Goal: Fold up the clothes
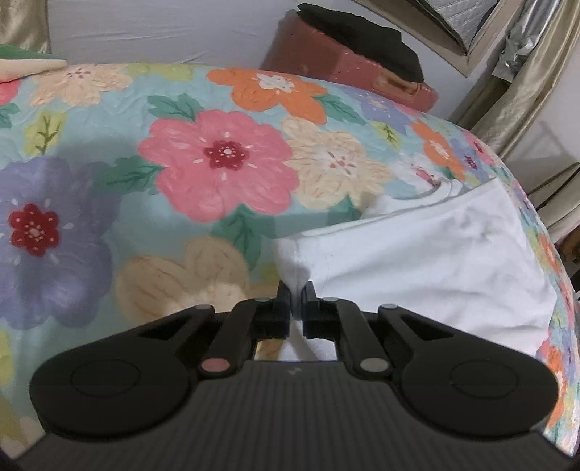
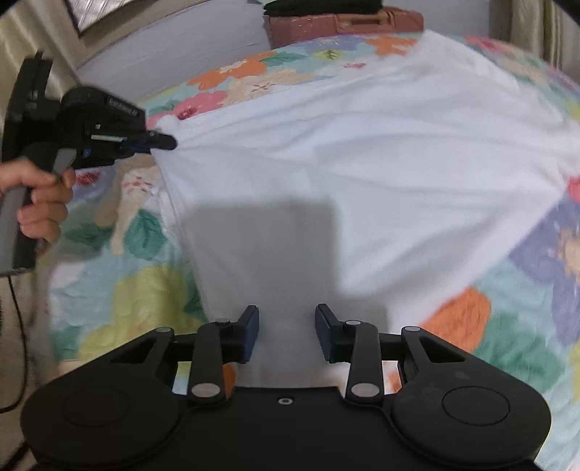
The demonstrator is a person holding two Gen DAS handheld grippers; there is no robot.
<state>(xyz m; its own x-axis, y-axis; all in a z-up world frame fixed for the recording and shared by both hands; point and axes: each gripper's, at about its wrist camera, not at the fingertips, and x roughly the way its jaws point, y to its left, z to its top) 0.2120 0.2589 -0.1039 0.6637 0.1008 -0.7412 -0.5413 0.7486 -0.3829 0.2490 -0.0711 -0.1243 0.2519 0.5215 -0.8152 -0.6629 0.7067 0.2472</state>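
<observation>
Left hand-held gripper [image 1: 298, 302]: jaws clamped on a bunched corner of the white garment [image 2: 344, 145], cloth pinched between the pads. Right hand-held gripper [image 2: 286, 329]: jaws apart, cloth lying below and between them, pads not pressing on it.

Garment lies spread on the floral bed [image 1: 203, 170], one corner lifted by the left grip; tension creases run from that corner across the cloth.

Risks, as judged:
- The left pinch takes only a small bunch of cloth; a hard pull could slip it out.
- Right jaws closing here could catch the bedcover with the cloth, or only one layer.
- Pulling with one corner only would skew the fold.

Room: open bedcover lies left of the garment in the left view. The bed's far edge meets a brown case [image 1: 348, 61] bearing dark cloth [image 1: 362, 32]; curtain [image 1: 522, 83] near the right edge.
</observation>
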